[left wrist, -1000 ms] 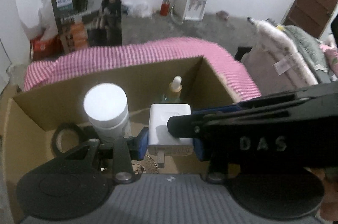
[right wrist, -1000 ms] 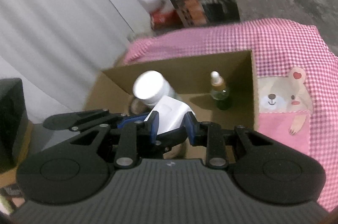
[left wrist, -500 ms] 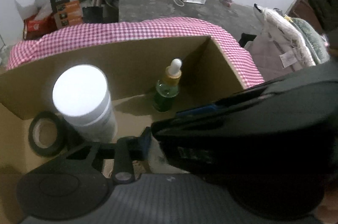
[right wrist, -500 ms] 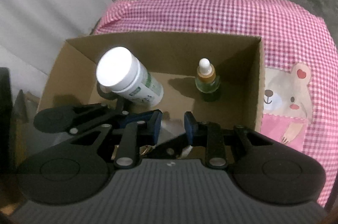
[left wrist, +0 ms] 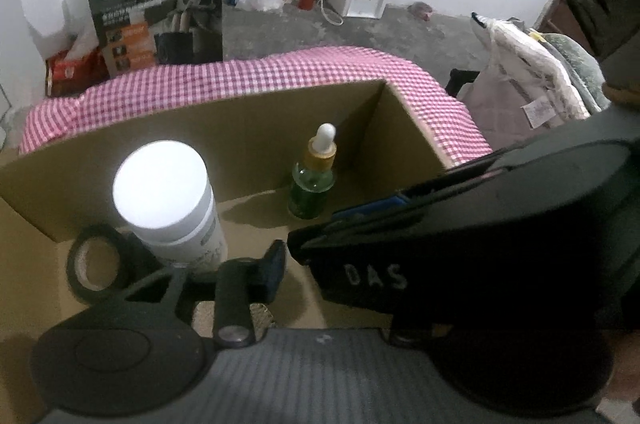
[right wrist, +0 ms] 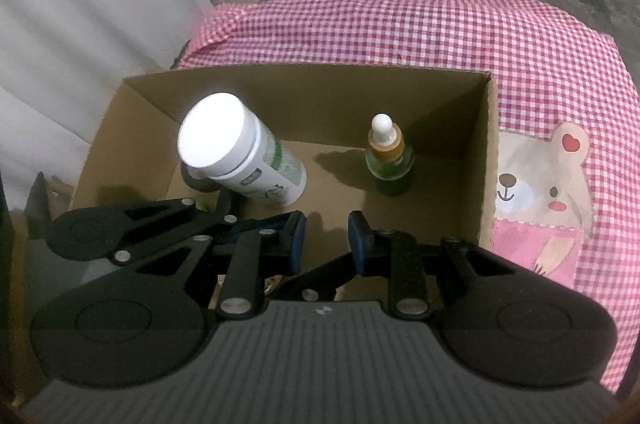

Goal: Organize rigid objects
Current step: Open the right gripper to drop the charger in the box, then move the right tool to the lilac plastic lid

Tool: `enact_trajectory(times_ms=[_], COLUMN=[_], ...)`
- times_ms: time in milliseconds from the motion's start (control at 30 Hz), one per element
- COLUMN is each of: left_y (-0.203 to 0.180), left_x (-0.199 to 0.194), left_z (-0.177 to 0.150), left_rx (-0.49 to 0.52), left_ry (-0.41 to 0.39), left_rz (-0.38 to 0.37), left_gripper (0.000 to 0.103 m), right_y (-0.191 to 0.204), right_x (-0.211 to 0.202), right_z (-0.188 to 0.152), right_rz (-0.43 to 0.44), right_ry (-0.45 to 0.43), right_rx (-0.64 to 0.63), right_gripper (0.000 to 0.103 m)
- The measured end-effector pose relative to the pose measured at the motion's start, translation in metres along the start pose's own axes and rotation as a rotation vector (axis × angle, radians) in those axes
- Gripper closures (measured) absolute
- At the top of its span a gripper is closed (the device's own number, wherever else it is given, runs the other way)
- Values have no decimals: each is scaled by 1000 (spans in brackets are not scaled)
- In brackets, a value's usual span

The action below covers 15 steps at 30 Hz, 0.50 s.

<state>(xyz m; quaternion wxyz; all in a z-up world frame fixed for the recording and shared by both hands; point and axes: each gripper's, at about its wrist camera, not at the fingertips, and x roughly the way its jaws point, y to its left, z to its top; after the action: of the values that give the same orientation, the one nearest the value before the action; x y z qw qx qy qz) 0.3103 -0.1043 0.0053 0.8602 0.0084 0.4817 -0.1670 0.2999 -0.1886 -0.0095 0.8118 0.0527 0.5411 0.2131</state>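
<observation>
Both jaws of your right gripper point(right wrist: 327, 239) stand spread with nothing between them, poised over the near part of the cardboard box point(right wrist: 304, 95). Your left gripper point(left wrist: 288, 260) sits just beside it and lower; only one blue-padded finger point(left wrist: 274, 270) shows in its own view, because the right gripper's black body covers the other side, so you cannot tell how its jaws stand.

Inside the cardboard box, the white pill bottle point(right wrist: 240, 153) with the green label stands toward the box's left side, its round cap glaring under the light. A roll of black tape point(left wrist: 96, 264) lies flat on the box floor, touching or just beside the pill bottle's base on the side nearer the left wall. The green dropper bottle point(right wrist: 388, 159) with a white bulb and amber collar stands upright near the box's far right corner, well apart from the pill bottle.

That box rests on a pink checked cloth point(right wrist: 400, 27), and a bear patch point(right wrist: 540, 179) on the cloth lies just outside the box's right wall.
</observation>
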Motion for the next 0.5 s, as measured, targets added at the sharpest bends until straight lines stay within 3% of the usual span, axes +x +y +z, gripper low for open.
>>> enact_trajectory(times_ms=[267,367,500], left_y=[-9,-10,-8], left_x=[-50,-77,-109], left_z=[-19,-36,-64], left_rx=[97,128,164], left_ry=[-85,-131,-180], left_rz=[7,11,14], left_gripper=[27,17,12], right_y=[5,5,1], right_x=[-62,-96,-136], right_z=[-25,-48,-89], right_rz=[86,132,189], right_ry=[-162,-248,-352], right_rx=[-5,0,23], right_gripper=[71,58,53])
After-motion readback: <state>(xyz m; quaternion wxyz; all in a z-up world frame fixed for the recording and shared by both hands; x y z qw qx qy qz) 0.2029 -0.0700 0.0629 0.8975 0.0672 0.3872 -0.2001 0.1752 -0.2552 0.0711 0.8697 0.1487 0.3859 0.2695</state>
